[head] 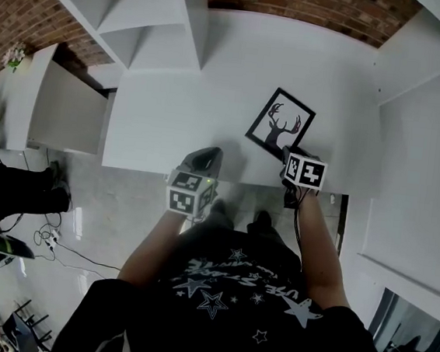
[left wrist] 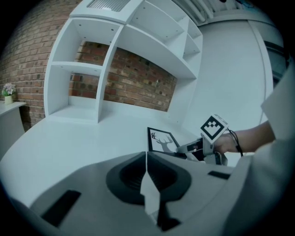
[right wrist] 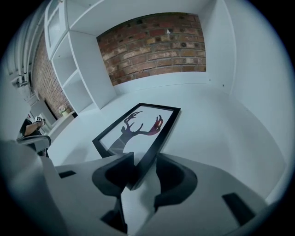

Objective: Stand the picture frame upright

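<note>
Found right gripper (right wrist: 142,167) unclamped astride picture frame (right wrist: 138,126) corner (left gripper (left wrist: 146,159) clenched, empty); may twist loose on shallow bite.

White tabletop (head: 171,119): centre of head view, bare and matte. White open shelving unit (head: 143,15): upper left, standing on tabletop's far left part, compartments empty. Red brick wall (head: 301,0): top edge, behind desk; also upper left corner. Plain white panel (head: 425,154): right side. Low white cabinet (head: 63,108): left of desk, small potted flowers (head: 15,56) on top. Glossy pale floor (head: 97,229): lower left, loose cables (head: 49,238) lying on it.
</note>
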Motion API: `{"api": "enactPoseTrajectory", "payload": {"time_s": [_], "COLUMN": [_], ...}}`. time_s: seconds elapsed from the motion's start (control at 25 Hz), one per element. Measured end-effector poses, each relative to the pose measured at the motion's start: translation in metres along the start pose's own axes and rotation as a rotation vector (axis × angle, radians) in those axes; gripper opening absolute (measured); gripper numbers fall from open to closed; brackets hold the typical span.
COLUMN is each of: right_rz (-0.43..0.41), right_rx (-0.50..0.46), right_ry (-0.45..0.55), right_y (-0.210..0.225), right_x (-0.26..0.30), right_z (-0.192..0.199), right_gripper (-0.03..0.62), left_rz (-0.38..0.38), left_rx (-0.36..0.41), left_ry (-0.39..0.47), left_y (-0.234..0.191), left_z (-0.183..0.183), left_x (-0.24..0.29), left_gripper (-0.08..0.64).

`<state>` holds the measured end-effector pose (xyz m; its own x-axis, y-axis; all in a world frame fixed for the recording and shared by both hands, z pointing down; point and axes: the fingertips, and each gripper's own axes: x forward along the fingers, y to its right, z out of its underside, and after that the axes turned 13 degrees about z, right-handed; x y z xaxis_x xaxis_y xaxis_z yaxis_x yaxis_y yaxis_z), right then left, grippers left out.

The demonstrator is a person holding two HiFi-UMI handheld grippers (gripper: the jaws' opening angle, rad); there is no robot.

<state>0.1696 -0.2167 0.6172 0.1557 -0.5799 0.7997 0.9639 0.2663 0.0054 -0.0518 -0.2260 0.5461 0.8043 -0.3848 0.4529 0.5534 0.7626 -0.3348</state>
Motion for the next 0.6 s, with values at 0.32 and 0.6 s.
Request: {"api": "enactPoseTrajectory", "payload": {"time_s": [0.32, 0.6], "right_rz": [-0.078, -0.137], "right_rx": [-0.07, -0.126], "right_ry": [-0.012, -0.021], "right_y": [0.004, 0.007], "right_x": [-0.011, -0.022], "right_z": [0.016, 0.03], "right_gripper": [0.16, 0.153], "left_rz": [-0.034, -0.064], "left_rx": [-0.035, -0.049], "left_ry": [-0.015, -0.044], "left_y": [0.025, 0.044], "left_z": [0.013, 0.03], "left_x": [-0.001, 0.0], "left_gripper": [0.02, 0.02]}}
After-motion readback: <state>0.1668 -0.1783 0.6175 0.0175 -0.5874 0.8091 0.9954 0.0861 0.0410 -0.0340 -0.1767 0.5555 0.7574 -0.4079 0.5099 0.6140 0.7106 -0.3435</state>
